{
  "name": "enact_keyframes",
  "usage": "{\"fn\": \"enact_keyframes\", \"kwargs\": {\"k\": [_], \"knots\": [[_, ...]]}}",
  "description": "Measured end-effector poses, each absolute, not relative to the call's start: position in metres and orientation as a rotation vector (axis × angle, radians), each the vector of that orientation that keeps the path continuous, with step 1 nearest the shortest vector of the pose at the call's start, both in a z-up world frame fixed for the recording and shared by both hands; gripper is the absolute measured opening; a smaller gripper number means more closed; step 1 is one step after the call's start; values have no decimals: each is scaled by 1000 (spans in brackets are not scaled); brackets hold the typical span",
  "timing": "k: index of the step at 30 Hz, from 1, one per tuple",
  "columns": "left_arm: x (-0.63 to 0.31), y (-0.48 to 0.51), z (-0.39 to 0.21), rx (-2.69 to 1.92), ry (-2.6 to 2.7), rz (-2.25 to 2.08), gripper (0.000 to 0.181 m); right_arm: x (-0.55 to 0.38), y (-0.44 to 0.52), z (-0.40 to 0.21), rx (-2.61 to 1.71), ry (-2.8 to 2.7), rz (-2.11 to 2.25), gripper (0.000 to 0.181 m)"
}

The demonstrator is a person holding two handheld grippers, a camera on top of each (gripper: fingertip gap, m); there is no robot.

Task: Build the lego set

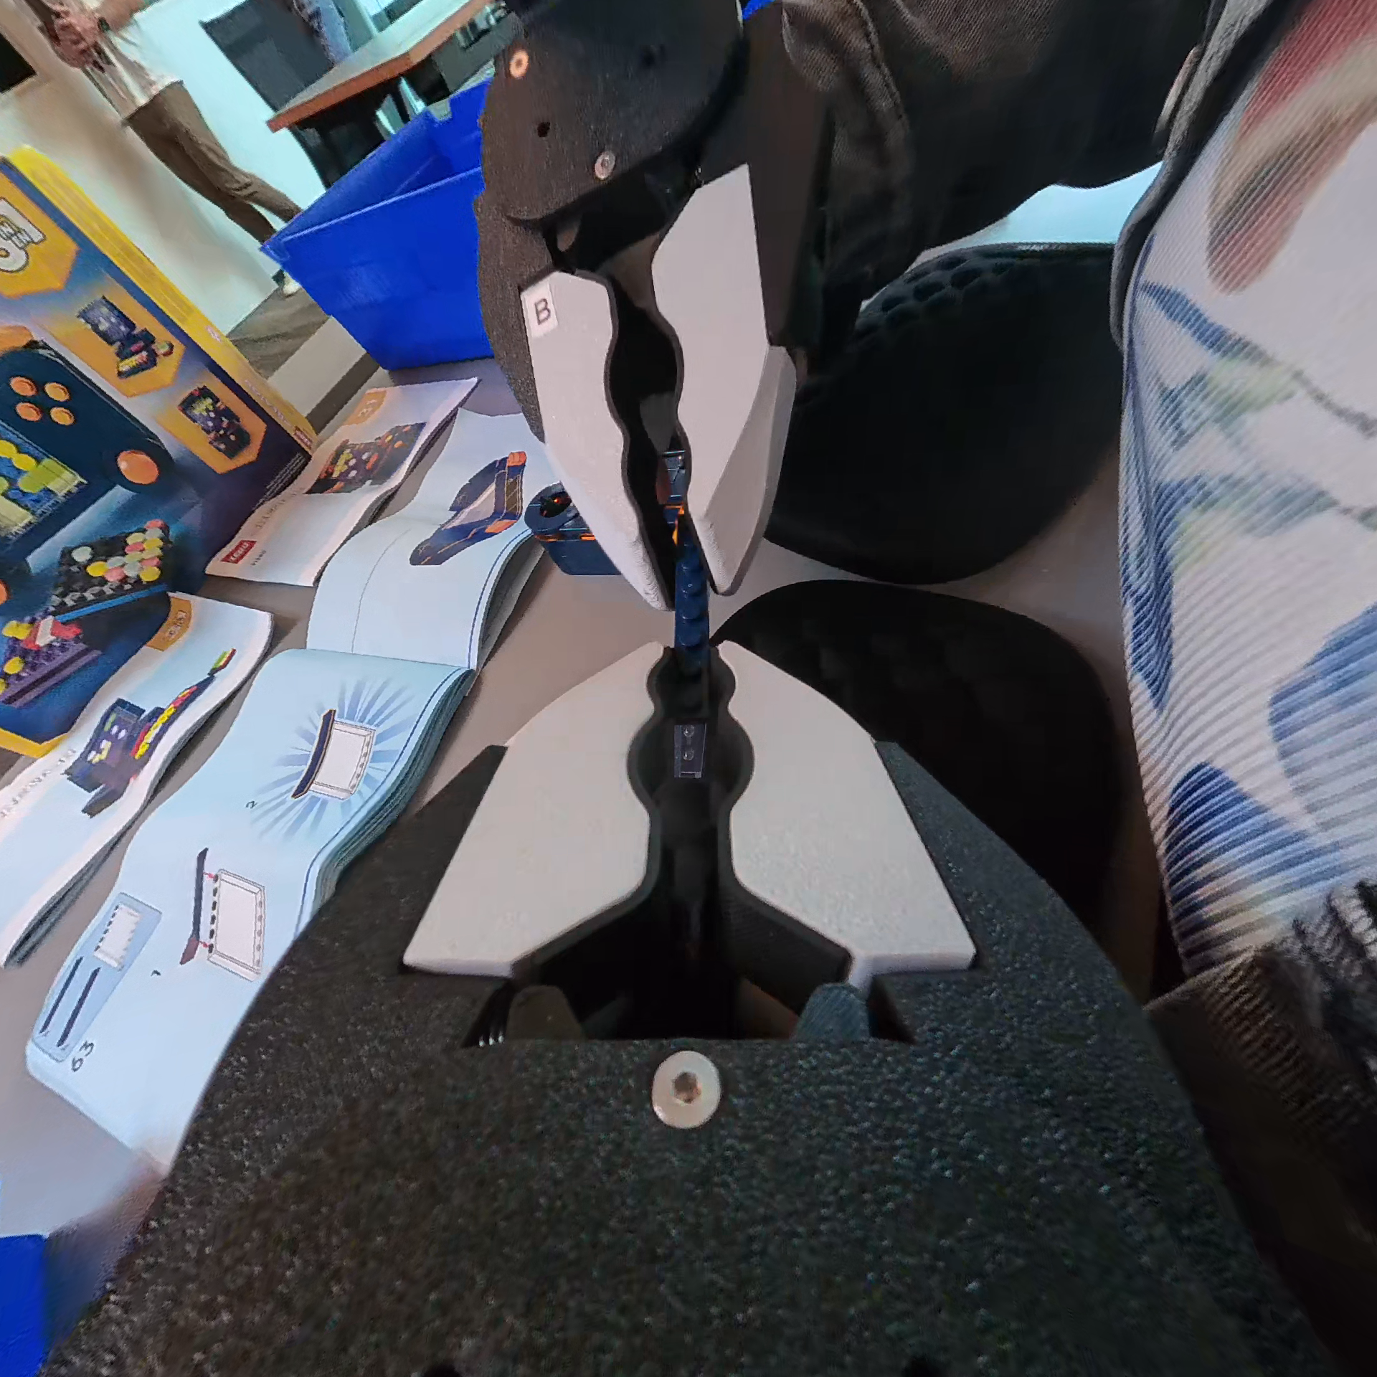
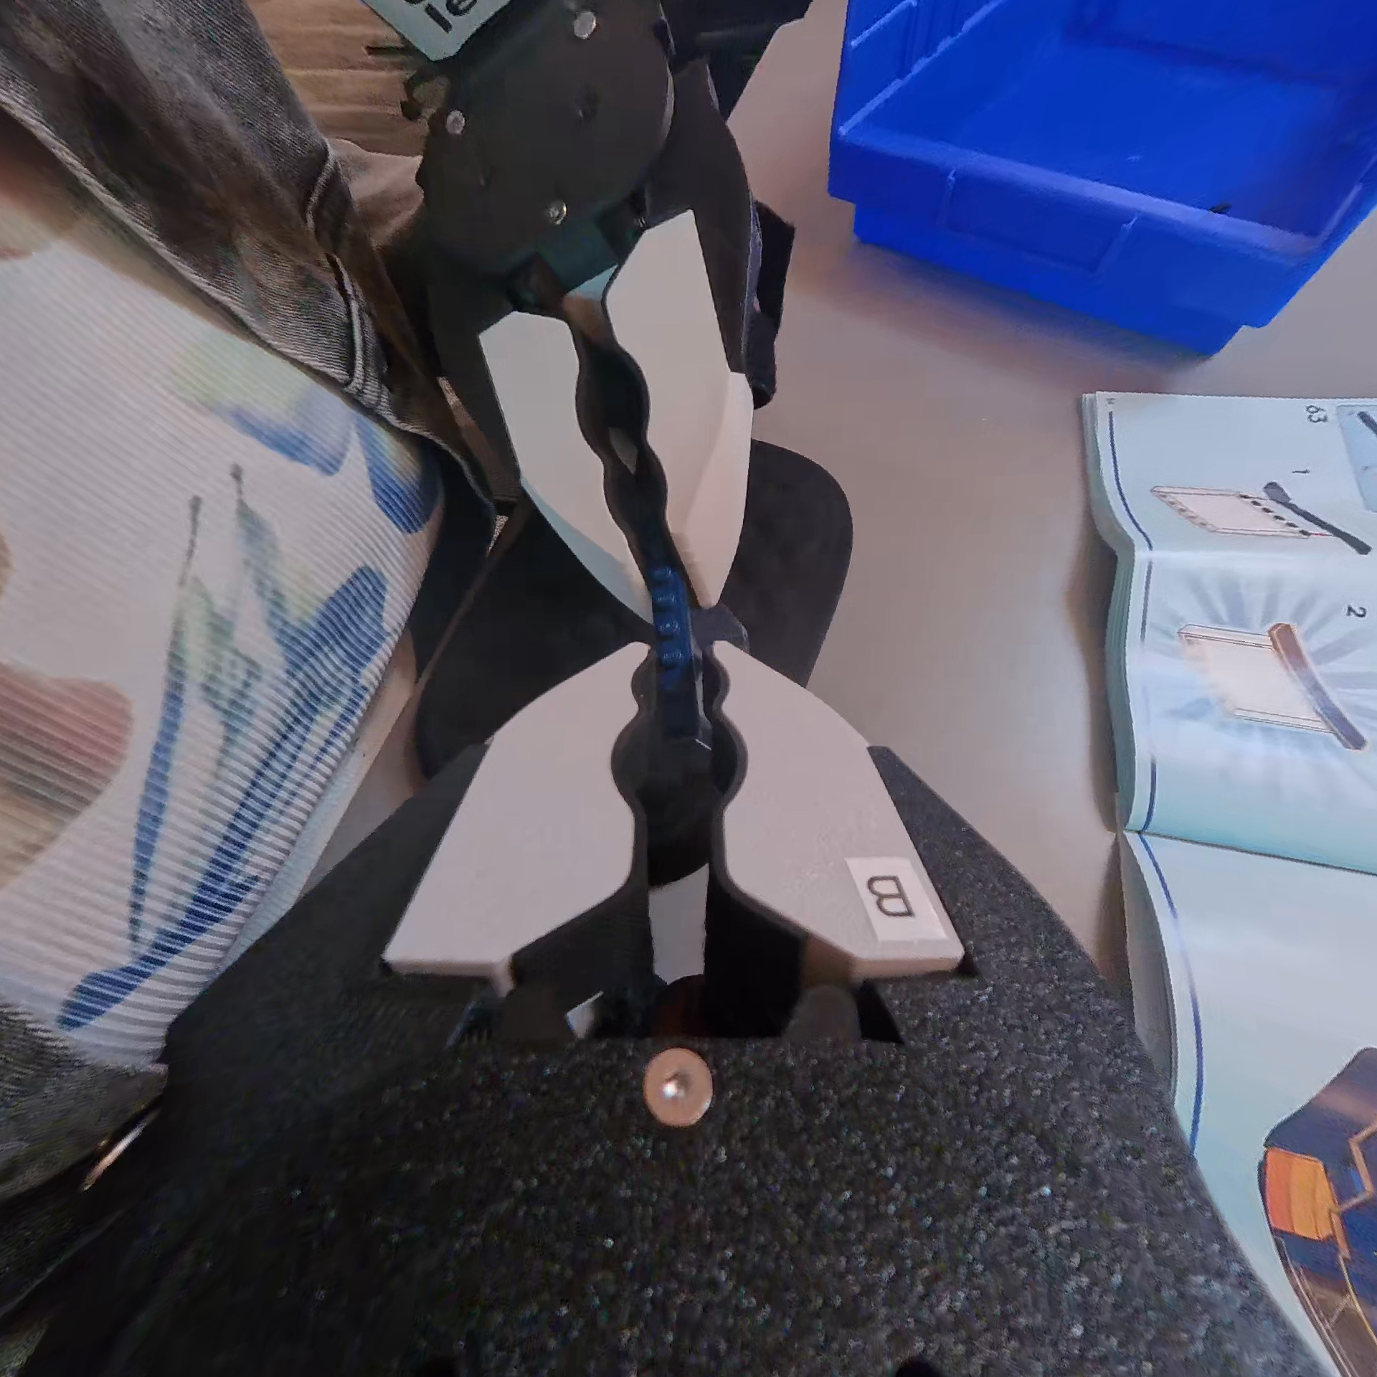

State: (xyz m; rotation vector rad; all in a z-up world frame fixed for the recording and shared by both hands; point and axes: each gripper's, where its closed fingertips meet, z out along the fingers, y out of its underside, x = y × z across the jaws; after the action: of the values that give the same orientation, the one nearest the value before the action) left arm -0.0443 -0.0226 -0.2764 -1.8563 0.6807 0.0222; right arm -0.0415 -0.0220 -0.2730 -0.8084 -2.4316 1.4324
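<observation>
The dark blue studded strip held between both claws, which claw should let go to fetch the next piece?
Probably the right claw: the blue plastic bin lies on its side, while the left claw keeps the strip.

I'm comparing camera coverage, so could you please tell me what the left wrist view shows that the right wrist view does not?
Only the left wrist view shows the yellow set box and a person standing in the background. Only the right wrist view shows the bin's interior. Both show the left gripper and right gripper shut on the dark blue strip, and the open instruction booklet.
</observation>
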Motion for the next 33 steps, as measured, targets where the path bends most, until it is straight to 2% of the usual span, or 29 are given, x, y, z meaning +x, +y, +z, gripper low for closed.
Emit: {"fn": "enact_keyframes", "kwargs": {"k": [12, 18, 33], "knots": [[-43, -30, -275, -1942, 444, -254, 7, -44, -27, -267, -813, -2442, 1353, 10], [-42, -31, -276, -1946, 465, -261, 8, -43, -27, -265, -648, -2372, 1228, 9], [-43, -32, -279, -1966, 487, -265, 7, -42, -27, -267, -598, -2417, 1217, 7]]}}
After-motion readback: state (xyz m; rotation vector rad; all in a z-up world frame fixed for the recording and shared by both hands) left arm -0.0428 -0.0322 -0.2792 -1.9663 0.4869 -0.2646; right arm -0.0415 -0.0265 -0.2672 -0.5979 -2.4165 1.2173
